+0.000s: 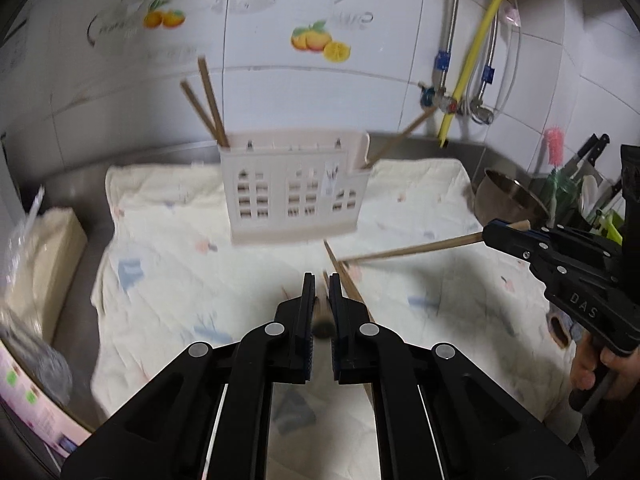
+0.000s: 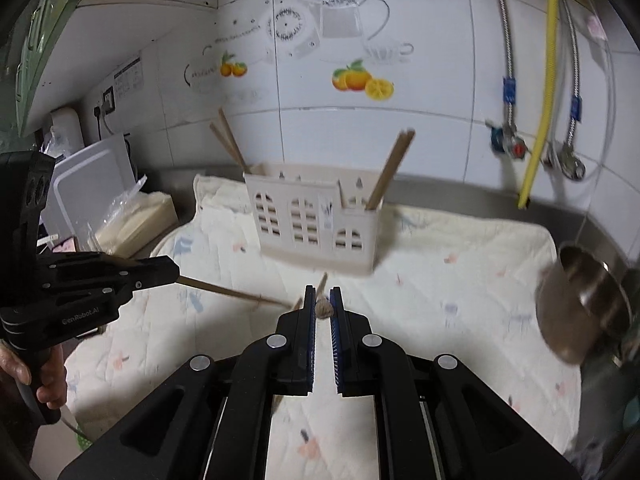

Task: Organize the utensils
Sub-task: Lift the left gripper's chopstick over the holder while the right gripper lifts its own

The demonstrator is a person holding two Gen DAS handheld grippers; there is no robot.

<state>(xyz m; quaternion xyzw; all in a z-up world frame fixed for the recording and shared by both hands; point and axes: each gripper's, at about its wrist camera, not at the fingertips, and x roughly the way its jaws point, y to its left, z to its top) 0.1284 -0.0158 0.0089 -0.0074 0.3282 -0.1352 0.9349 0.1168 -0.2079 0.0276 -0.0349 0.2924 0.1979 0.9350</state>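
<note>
Above quilt (image 1: 168, 280): left gripper (image 1: 321, 292), right gripper (image 2: 324, 304) each clamp one chopstick; holder (image 2: 312, 224) has four.

Chopstick holder (image 1: 294, 192): blurred, window cutouts smeared. 
Steel bowl (image 2: 584, 304), cloth's right edge: motion-smeared. 
Packet (image 1: 24, 236), cloth's left edge: blurred, contents unreadable. 
Hand (image 1: 592, 372): cut off by frame edge. 
Wall sticker lettering (image 2: 204, 74): too small to read.

Light: bright, even, on white wall tiles (image 2: 440, 152)
Shadows: soft, faint
Blur: motion smear on utensil holder (image 1: 294, 188) and steel bowl (image 2: 584, 304)
Edges: fisheye bending, dark corners
</note>
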